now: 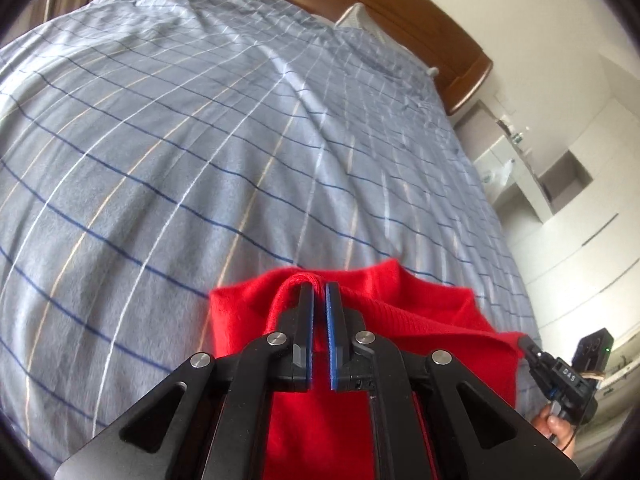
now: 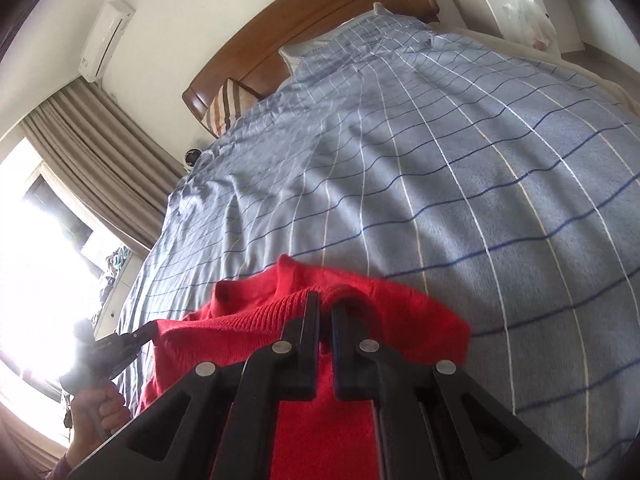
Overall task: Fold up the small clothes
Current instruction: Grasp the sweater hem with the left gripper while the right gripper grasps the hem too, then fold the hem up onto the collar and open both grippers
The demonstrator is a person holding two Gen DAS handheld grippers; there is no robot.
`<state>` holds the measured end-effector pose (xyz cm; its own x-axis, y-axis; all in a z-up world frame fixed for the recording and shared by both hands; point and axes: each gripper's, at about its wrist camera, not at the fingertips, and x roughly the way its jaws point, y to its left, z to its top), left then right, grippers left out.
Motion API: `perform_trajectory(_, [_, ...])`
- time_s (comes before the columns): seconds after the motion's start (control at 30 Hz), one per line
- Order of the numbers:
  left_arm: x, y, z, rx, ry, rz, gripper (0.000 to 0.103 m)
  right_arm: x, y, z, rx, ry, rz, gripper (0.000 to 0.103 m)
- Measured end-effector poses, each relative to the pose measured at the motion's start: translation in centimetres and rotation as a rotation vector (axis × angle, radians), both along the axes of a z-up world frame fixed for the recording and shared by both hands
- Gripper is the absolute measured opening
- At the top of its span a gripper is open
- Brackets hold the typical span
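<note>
Above the checked blue bed (image 1: 200, 140), each hand-held gripper, left (image 1: 319, 286) and right (image 2: 325, 300), pinches the bright red knit garment's (image 1: 400, 300) bunched ribbed edge, fingers nearly closed.

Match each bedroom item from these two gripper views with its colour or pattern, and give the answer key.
Items:
1. garment held by both grippers
2. duvet on the bed
3. headboard
4. curtain

Descriptions:
A. glossy brown wood
B. plain red knit
C. grey-brown pleats
D. pale blue with a grid of lines

Pairs: 1-B, 2-D, 3-A, 4-C
</note>
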<state>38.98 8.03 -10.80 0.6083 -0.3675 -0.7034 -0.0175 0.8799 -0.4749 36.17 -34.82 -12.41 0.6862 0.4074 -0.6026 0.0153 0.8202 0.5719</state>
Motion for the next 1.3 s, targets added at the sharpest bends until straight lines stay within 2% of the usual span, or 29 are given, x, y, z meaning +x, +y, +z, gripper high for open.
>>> perform_trajectory(0.03, [0.5, 0.2, -0.5, 0.036, 0.022, 0.042, 0.018, 0.5, 0.0, -0.7, -0.007, 0.015, -0.017, 0.012])
perform_trajectory(0.07, [0.8, 0.7, -0.8, 0.042, 0.039, 0.068, 0.028, 0.8, -0.2, -1.2, -0.016, 0.030, -0.039, 0.028])
perform_trajectory(0.1, [0.9, 1.5, -0.9, 0.020, 0.044, 0.092, 0.046, 0.9, -0.5, -1.5, -0.007, 0.033, -0.050, 0.038])
perform_trajectory(0.13, [0.4, 2.4, -0.6, -0.008, 0.031, 0.118, 0.055, 0.7, -1.0, -1.4, 0.007, 0.022, -0.059, 0.045])
perform_trajectory(0.2, [-1.1, 3.8, 0.7, -0.021, -0.020, 0.147, 0.059, -0.4, -1.2, -0.3, -0.015, -0.016, -0.046, 0.045])
perform_trajectory(0.27, [-3.1, 4.0, 2.3, 0.008, -0.072, 0.108, 0.059, -2.0, -0.5, 1.4, -0.085, -0.049, 0.004, 0.045])
perform_trajectory(0.33, [-6.1, 2.9, 3.5, 0.030, -0.122, -0.001, 0.060, -4.1, 1.3, 2.9, -0.145, -0.079, 0.112, 0.045])
perform_trajectory(0.4, [-8.8, 0.8, 3.5, 0.055, -0.145, -0.139, 0.067, -6.2, 3.8, 3.4, -0.203, -0.075, 0.252, 0.045])
perform_trajectory(0.47, [-11.2, -1.6, 1.8, 0.119, -0.102, -0.257, 0.069, -8.3, 6.3, 2.1, -0.246, -0.017, 0.405, 0.046])
perform_trajectory(0.53, [-12.8, -3.3, -1.6, 0.251, -0.005, -0.310, 0.068, -10.4, 7.8, -0.8, -0.387, 0.090, 0.474, 0.046])
perform_trajectory(0.57, [-13.5, -3.4, -2.7, 0.306, 0.009, -0.308, 0.065, -11.3, 7.7, -1.9, -0.437, 0.124, 0.472, 0.041])
perform_trajectory(0.6, [-14.5, -3.2, -2.8, 0.350, -0.016, -0.288, 0.065, -12.4, 7.0, -2.4, -0.443, 0.136, 0.455, 0.039])
perform_trajectory(0.67, [-16.6, -2.5, -1.6, 0.403, -0.039, -0.224, 0.067, -14.4, 5.8, -1.2, -0.457, 0.130, 0.377, 0.038])
perform_trajectory(0.73, [-18.7, -1.8, -0.1, 0.349, -0.067, -0.199, 0.075, -17.2, 5.1, 1.0, -0.477, 0.069, 0.316, 0.044])
perform_trajectory(0.8, [-21.4, -1.7, 0.9, 0.317, -0.112, -0.186, 0.090, -20.1, 4.8, 2.5, -0.457, -0.012, 0.299, 0.054])
perform_trajectory(0.83, [-22.6, -1.8, 1.1, 0.325, -0.132, -0.172, 0.094, -21.4, 4.6, 2.7, -0.471, -0.044, 0.273, 0.063])
perform_trajectory(0.87, [-23.4, -2.0, 1.1, 0.336, -0.148, -0.163, 0.094, -22.6, 4.4, 2.6, -0.491, -0.070, 0.243, 0.069])
perform_trajectory(0.9, [-24.4, -2.2, 0.9, 0.345, -0.155, -0.158, 0.094, -23.4, 4.2, 2.2, -0.501, -0.083, 0.222, 0.069])
perform_trajectory(1.03, [-25.9, -2.9, -1.7, 0.369, -0.137, -0.141, 0.094, -24.5, 2.4, -1.1, -0.506, -0.059, 0.138, 0.069])
perform_trajectory(1.13, [-26.2, -4.1, -4.1, 0.438, -0.132, -0.163, 0.095, -24.7, 0.9, -3.4, -0.451, -0.042, 0.091, 0.070])
perform_trajectory(1.2, [-26.4, -4.7, -5.0, 0.479, -0.155, -0.167, 0.098, -24.4, 0.0, -3.9, -0.406, -0.057, 0.085, 0.071])
perform_trajectory(1.3, [-26.9, -5.2, -5.6, 0.514, -0.189, -0.164, 0.100, -23.9, -0.3, -4.2, -0.389, -0.059, 0.089, 0.074])
